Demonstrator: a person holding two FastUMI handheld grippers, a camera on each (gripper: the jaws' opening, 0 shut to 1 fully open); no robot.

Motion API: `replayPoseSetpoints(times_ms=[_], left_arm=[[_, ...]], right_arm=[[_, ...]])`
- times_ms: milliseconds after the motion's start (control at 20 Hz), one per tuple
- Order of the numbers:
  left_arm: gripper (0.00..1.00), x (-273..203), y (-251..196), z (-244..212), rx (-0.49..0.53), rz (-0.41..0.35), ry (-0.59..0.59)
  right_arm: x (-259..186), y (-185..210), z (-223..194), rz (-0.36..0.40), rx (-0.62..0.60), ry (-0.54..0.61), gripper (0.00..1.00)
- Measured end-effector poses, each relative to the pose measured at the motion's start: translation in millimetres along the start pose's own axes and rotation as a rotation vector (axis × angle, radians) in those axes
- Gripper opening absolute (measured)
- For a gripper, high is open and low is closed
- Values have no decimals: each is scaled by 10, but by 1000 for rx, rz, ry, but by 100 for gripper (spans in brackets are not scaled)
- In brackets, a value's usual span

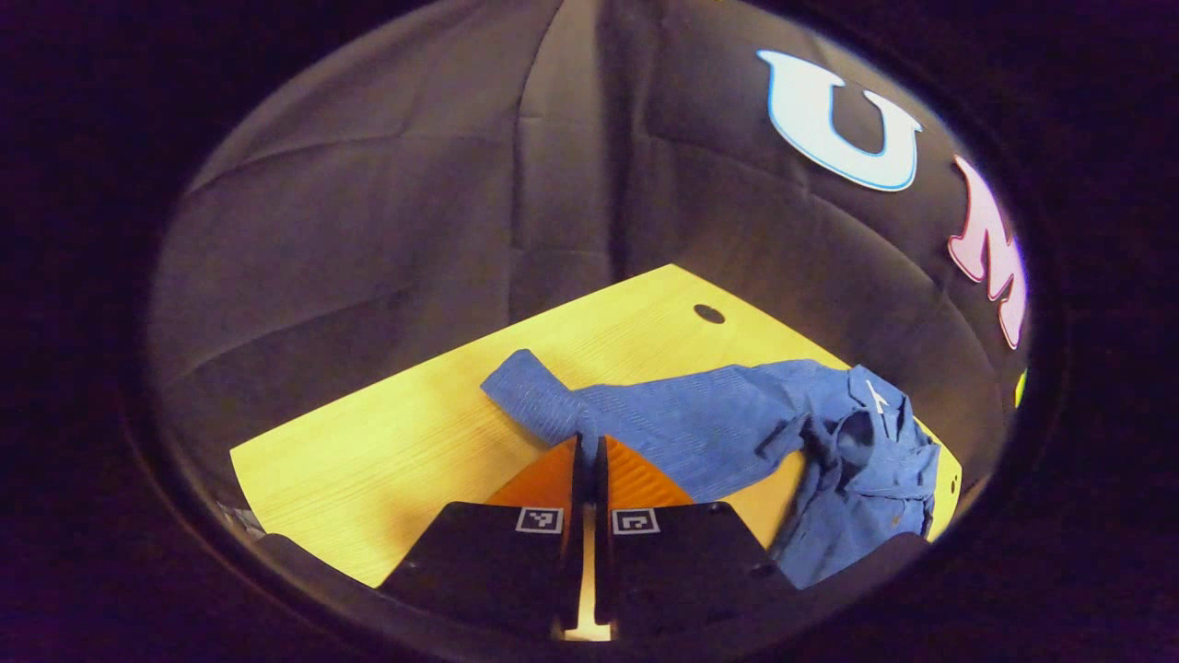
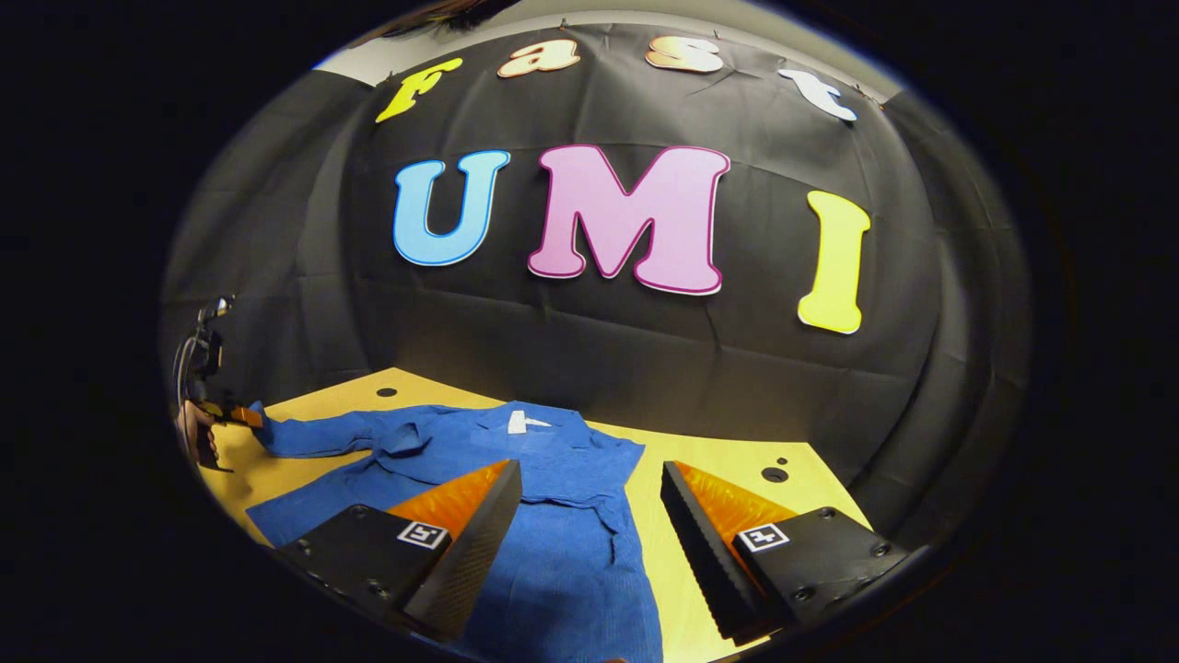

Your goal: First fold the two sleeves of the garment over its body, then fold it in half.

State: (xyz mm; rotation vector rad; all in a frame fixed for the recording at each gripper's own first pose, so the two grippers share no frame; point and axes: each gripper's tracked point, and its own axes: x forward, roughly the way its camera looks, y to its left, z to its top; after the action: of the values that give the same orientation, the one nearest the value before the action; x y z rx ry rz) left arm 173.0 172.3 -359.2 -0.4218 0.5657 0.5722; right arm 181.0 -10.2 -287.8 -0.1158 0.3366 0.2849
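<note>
I have the left gripper [image 1: 587, 451] seemingly pinching the limp sleeve [image 1: 543, 401] cuff, right gripper [image 2: 589, 497] fingers wide above the garment [image 2: 553, 516].

The garment [image 2: 553, 497] lay spread on the table [image 2: 737, 460], collar toward the back wall. In the right gripper view its outstretched sleeve [image 2: 313, 433] reached left.

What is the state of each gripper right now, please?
Left gripper: shut on the blue garment's sleeve.
Right gripper: open, holding nothing, above the blue garment.
</note>
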Motion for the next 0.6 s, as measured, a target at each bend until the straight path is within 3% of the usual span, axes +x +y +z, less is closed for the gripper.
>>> replayPoseSetpoints(times_ms=[350,600], left_arm=[[3,-266,-1857,420,69,-317,-96],[2,-433,-3539,30,76,-578,-32]], right_arm=[[-148,-364,-192,-79,72,44,97],[-298,-780,-417,-162,68,94,97]])
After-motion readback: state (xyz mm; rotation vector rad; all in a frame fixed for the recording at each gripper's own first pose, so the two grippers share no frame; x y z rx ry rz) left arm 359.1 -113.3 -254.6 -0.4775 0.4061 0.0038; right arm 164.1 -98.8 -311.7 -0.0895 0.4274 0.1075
